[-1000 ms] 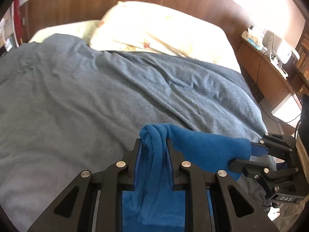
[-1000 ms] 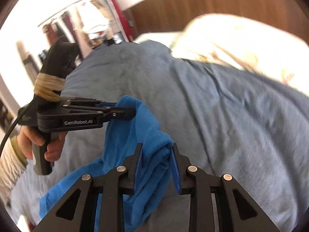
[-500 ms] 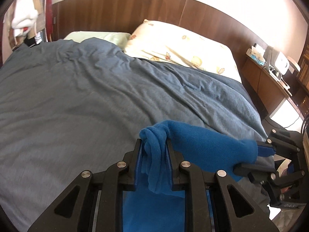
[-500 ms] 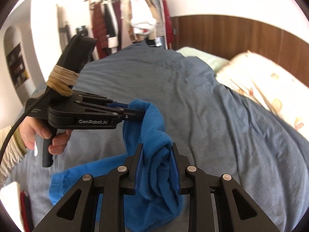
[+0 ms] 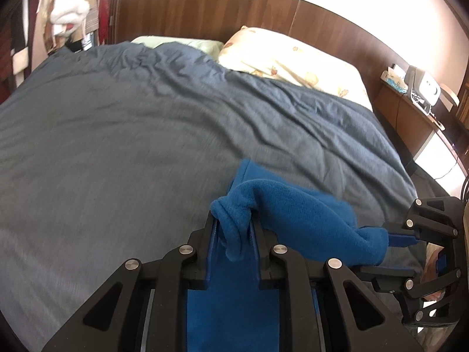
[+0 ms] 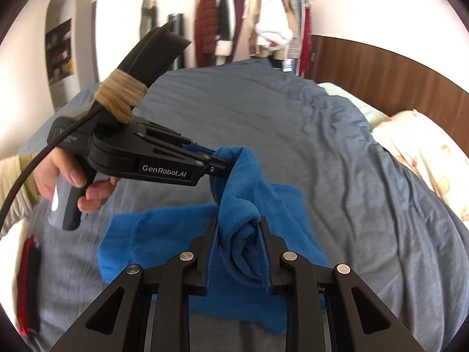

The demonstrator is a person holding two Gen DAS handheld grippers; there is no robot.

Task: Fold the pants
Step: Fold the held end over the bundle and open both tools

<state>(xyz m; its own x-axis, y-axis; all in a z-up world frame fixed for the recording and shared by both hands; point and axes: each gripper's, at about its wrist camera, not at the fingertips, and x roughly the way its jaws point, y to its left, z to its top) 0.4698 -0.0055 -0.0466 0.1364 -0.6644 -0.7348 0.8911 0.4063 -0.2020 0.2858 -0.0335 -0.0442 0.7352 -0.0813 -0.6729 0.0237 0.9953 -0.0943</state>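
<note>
— What is seen first, taken from the largest thing down?

— A bed covered by a wrinkled grey-blue duvet (image 5: 152,135) is seen, with a dark wooden headboard (image 5: 240,11) behind it. A pale yellow printed pillow (image 5: 293,58) and a light green pillow (image 5: 178,42) are laid against that headboard. Hanging clothes on a rail (image 6: 255,20) are visible beyond the bed.

— And the pants?

— The blue fleece pants (image 6: 243,193) are held up over the duvet, a bunched edge stretched between the two grippers. The rest is draped down onto the cover below, where a flat blue panel (image 6: 164,231) is spread. The fabric looks soft and fuzzy, in one solid bright blue.

— How are the jaws set?

— The left gripper (image 5: 233,231) is closed narrowly on a twisted fold of the pants. The right gripper (image 6: 239,234) is clamped on a thicker rolled bunch of them.

— Can any writing be read?

— "GenRobot.AI" is printed in white on the side of the left gripper's body (image 6: 167,171), which is gripped by a hand (image 6: 73,182). Other lettering on its housing is too blurred to be read.
</note>
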